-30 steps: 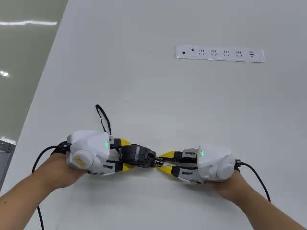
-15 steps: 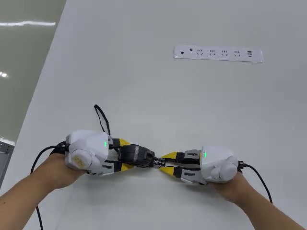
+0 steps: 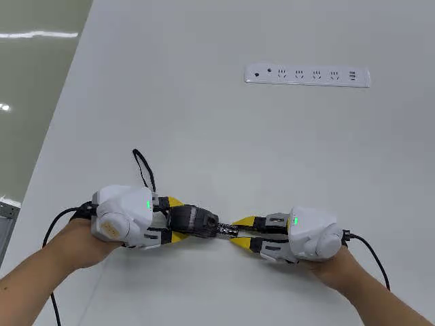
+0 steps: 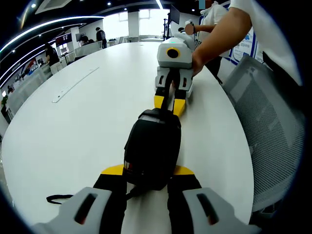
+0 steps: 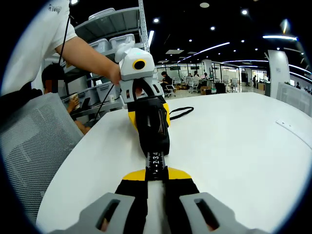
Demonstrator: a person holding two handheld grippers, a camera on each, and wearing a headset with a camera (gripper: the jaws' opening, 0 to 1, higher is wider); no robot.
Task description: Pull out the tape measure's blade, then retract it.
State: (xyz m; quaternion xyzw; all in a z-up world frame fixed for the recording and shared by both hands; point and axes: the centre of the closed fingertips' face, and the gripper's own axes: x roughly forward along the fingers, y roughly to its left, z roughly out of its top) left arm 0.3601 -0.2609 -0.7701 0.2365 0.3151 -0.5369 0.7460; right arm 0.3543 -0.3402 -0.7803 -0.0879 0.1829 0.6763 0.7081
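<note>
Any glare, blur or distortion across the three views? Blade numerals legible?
Head view: even light, sharp, soft shadow under the tape measure; glare streaks on the floor. Left gripper view: fisheye curves the table edge, windows blown out at top. Right gripper view: same curving, blade numerals legible, dark ceiling with bright lamps.

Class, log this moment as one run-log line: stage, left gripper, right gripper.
stage: blade short way out | left gripper: shut on tape measure | right gripper: shut on blade

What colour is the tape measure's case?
The tape measure case is black; the left gripper view shows it best.
</note>
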